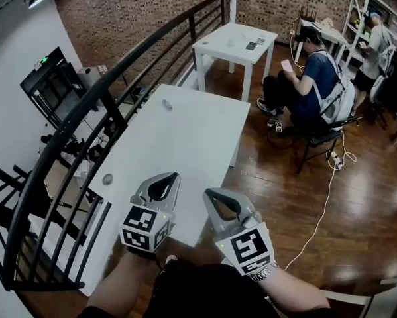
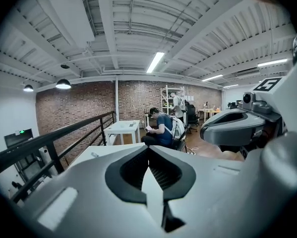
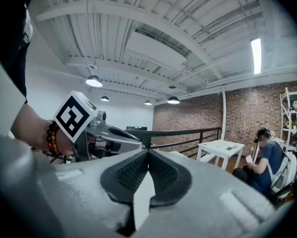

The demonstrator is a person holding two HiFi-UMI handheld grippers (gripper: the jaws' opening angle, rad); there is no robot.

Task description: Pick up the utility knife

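Observation:
A small grey object, apparently the utility knife (image 1: 166,105), lies near the far end of the long white table (image 1: 185,144). In the left gripper view it is a tiny shape (image 2: 94,154) on the tabletop. My left gripper (image 1: 174,175) hovers over the table's near end, shut with nothing between its jaws (image 2: 148,147). My right gripper (image 1: 208,192) is beside it at the table's near right edge, also shut and empty (image 3: 148,150). Both are far short of the knife. Each gripper shows in the other's view.
A black railing (image 1: 85,111) runs along the table's left side, with a monitor (image 1: 49,88) beyond it. A small round disc (image 1: 107,179) lies on the table's left edge. Behind stand a second white table (image 1: 234,42), a seated person (image 1: 311,78) and a floor cable (image 1: 327,197).

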